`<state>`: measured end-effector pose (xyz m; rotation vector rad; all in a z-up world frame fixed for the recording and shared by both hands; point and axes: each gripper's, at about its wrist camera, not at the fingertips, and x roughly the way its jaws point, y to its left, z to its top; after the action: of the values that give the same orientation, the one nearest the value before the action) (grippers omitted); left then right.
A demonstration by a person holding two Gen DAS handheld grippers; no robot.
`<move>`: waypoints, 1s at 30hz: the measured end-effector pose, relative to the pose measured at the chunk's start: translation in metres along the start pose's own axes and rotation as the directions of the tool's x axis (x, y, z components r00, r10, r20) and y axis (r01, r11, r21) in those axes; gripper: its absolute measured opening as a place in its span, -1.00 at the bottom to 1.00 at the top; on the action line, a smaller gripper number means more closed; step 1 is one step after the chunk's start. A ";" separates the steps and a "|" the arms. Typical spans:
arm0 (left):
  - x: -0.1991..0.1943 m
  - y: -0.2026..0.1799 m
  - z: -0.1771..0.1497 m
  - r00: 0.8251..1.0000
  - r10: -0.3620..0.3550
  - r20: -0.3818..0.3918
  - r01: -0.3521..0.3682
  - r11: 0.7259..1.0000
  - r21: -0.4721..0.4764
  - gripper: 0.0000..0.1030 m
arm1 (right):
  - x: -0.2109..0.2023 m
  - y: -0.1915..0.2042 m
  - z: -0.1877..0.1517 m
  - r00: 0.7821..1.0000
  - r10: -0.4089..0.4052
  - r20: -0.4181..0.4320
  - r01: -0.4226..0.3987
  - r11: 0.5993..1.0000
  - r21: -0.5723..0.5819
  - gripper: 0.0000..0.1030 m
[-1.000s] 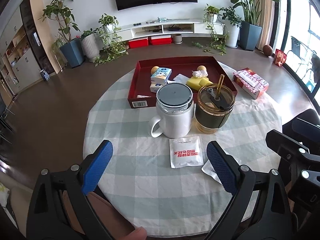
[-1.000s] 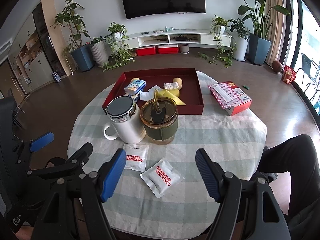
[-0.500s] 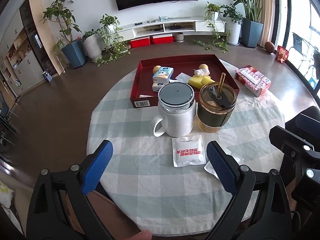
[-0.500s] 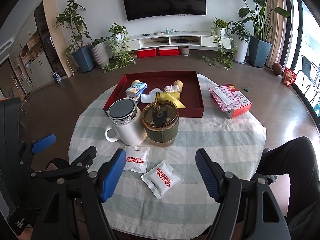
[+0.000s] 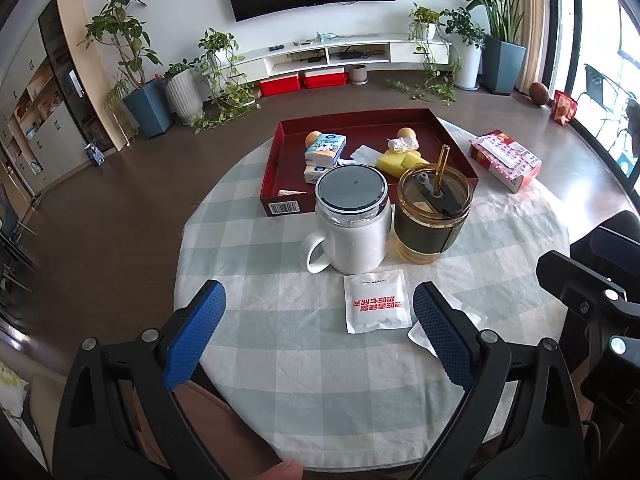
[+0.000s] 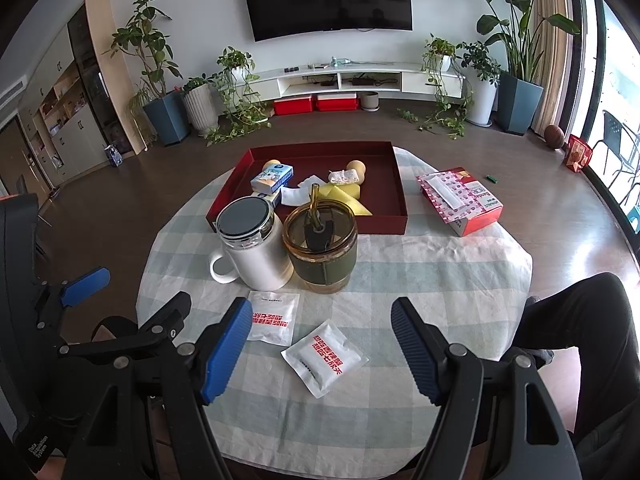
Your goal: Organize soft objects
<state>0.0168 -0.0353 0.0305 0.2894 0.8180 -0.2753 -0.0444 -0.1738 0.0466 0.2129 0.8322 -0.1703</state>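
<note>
Tablecloth (image 6: 420, 276): pale green/white check. Tray (image 6: 384, 224): dark red. Mug (image 6: 260, 260): white w/ grey lid. Tumbler (image 6: 324, 256): amber glass, olive sleeve. Sachets (image 6: 325, 358) (image 6: 272, 316): white, red print. Sponge (image 5: 400, 162): yellow.

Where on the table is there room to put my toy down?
The checked cloth is bare on the right, between the green-sleeved cup and the red tissue box. The near middle is crowded with two white packets, and the red tray's left half is cluttered.
</note>
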 end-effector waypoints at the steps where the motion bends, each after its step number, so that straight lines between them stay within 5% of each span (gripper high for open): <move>1: 0.000 0.000 0.000 1.000 0.002 0.000 -0.002 1.000 0.000 0.86 | 0.000 0.000 0.000 1.000 0.000 0.000 0.000 1.000 0.002 0.44; 30: 0.002 0.001 -0.003 1.000 -0.003 -0.011 0.003 1.000 0.012 0.86 | 0.000 0.001 0.000 1.000 -0.001 -0.005 0.001 1.000 -0.002 0.44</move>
<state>0.0165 -0.0336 0.0269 0.3011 0.8277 -0.2821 -0.0449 -0.1732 0.0468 0.2112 0.8376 -0.1694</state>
